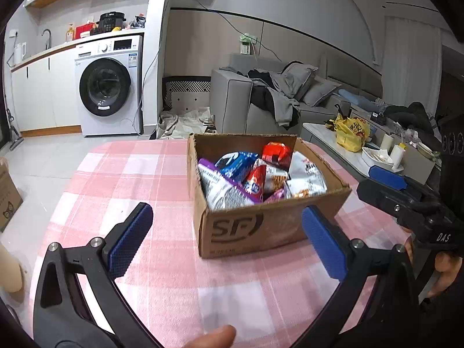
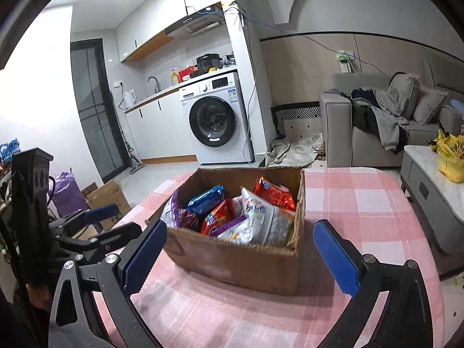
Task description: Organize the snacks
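Two wide-spread fingers of the left gripper (image 1: 227, 239) frame the snack-filled cardboard box (image 1: 255, 229) mid-table, its printed side facing, right gripper (image 1: 388, 179) beyond its right edge; right-wrist view: right gripper (image 2: 237, 250) equally wide, box's plain corner nearest, left gripper (image 2: 101, 217) off the tablecloth's (image 2: 362, 203) left edge

Box (image 2: 240, 258): open cardboard, mid-table (image 2: 362, 203), near left edge.
Snacks (image 2: 249, 214): packets heaped inside.
Right gripper (image 2: 240, 252): agape, empty, near box.
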`<state>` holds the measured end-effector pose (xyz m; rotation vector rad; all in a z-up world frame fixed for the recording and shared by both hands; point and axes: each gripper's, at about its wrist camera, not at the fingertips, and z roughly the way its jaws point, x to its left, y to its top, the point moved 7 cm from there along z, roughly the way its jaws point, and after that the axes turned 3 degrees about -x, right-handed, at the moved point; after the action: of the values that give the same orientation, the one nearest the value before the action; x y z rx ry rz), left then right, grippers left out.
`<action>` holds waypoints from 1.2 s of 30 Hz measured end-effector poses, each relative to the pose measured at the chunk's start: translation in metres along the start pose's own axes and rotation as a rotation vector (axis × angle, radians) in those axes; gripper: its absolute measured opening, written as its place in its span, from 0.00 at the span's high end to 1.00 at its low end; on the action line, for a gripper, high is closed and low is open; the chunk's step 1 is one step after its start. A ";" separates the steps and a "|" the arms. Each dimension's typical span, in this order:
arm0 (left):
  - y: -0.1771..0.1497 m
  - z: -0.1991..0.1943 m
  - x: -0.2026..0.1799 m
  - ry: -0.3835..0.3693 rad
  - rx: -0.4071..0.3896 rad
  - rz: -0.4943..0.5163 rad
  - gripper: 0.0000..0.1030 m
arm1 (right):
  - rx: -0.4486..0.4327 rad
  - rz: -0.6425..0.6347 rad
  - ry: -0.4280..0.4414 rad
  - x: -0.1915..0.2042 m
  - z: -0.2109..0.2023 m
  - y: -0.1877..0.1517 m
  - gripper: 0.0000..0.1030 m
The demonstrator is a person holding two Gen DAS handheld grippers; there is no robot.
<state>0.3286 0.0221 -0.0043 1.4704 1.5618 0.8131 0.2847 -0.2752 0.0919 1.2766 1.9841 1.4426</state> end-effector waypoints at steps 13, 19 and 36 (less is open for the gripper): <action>-0.029 -0.033 0.006 0.016 -0.088 0.021 0.01 | -0.049 -0.018 -0.009 0.005 -0.008 -0.029 0.00; -0.033 -0.022 0.006 0.039 -0.097 0.006 0.01 | -0.077 -0.051 -0.029 0.005 -0.008 -0.036 0.00; -0.038 -0.009 0.002 0.055 -0.110 0.019 0.01 | -0.112 -0.073 -0.055 0.006 -0.008 -0.045 0.00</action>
<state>0.3030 0.0207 -0.0338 1.3962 1.5203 0.9428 0.2563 -0.2775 0.0564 1.1711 1.8670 1.4461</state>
